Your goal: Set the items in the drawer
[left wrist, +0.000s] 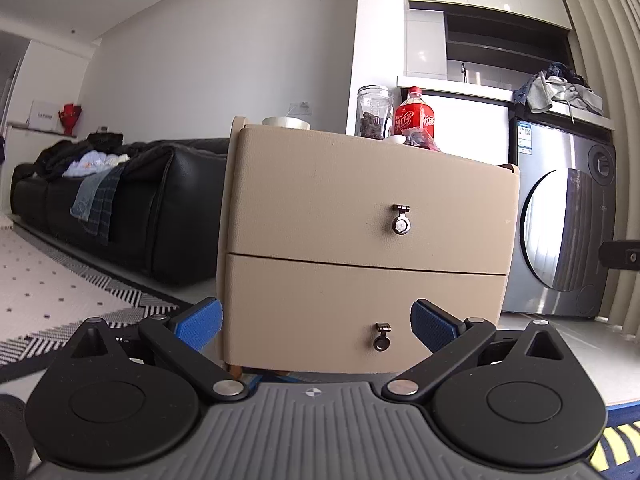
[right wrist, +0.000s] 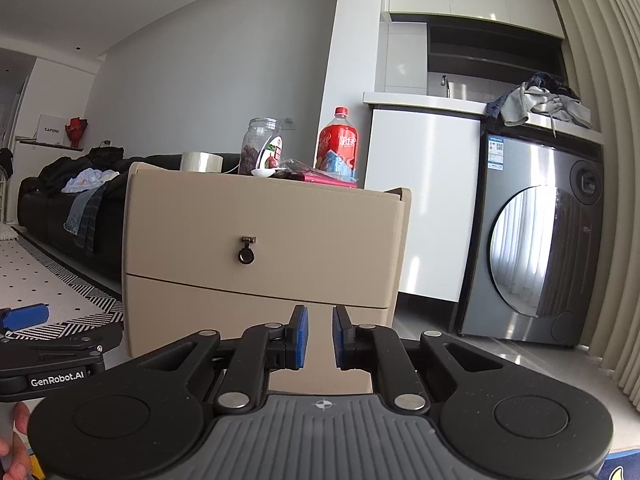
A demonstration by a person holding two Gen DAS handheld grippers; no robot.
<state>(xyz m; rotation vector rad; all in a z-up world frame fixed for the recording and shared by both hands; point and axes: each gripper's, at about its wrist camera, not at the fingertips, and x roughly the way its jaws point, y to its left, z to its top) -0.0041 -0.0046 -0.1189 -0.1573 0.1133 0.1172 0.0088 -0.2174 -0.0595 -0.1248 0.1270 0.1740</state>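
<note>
A beige two-drawer nightstand (left wrist: 360,192) (right wrist: 260,216) stands ahead with both drawers closed. The upper ring pull (left wrist: 401,221) (right wrist: 246,252) and the lower ring pull (left wrist: 381,338) hang flat. On top sit a tape roll (left wrist: 286,122) (right wrist: 201,161), a glass jar (left wrist: 374,111) (right wrist: 262,146), a red soda bottle (left wrist: 414,118) (right wrist: 337,144) and a pink packet (right wrist: 320,178). My left gripper (left wrist: 316,320) is wide open and empty, level with the lower drawer. My right gripper (right wrist: 320,336) holds nothing, its blue pads (right wrist: 302,334) a narrow gap apart before the lower drawer front.
A black sofa (left wrist: 120,208) draped with clothes runs left of the nightstand, with a patterned rug (left wrist: 48,280) in front. A silver washing machine (right wrist: 536,240) and a white cabinet (right wrist: 424,200) stand to the right, beside a curtain (right wrist: 612,200). A person's fingers (right wrist: 16,440) show at lower left.
</note>
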